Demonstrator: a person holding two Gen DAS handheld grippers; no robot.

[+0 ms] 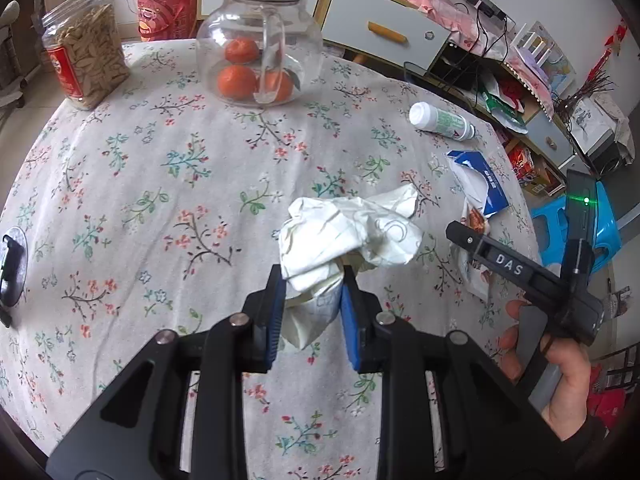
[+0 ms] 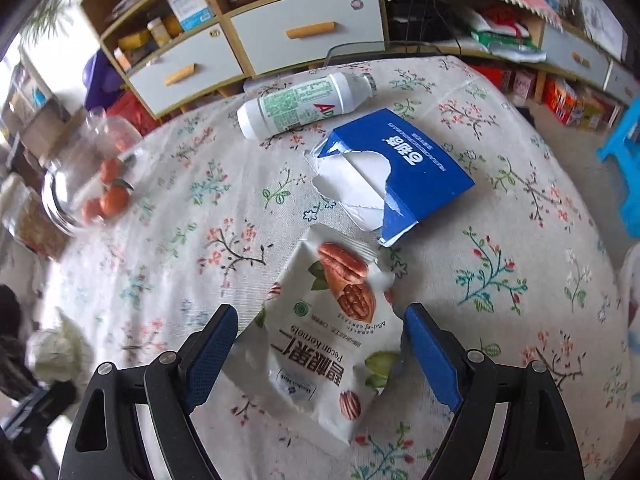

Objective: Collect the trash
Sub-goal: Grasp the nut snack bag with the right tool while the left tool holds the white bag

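Observation:
My left gripper [image 1: 313,280] is shut on a crumpled white paper wad [image 1: 352,232] over the floral tablecloth [image 1: 160,184]. My right gripper [image 2: 320,318] is open, its fingers either side of a white pecan kernel bag [image 2: 332,332] lying flat on the cloth. Beyond the bag lie a torn blue and white carton [image 2: 404,168] and a white plastic bottle [image 2: 304,102] on its side. The left wrist view also shows the right gripper [image 1: 520,272], the carton [image 1: 480,184] and the bottle [image 1: 440,120]. The paper wad shows blurred at the left of the right wrist view [image 2: 56,348].
A glass jar with oranges [image 1: 256,40] and a plastic jar of seeds [image 1: 86,52] stand at the table's far side. A red bucket [image 1: 168,10] and drawer cabinets [image 1: 384,24] lie beyond. A blue stool [image 1: 576,220] stands right of the table.

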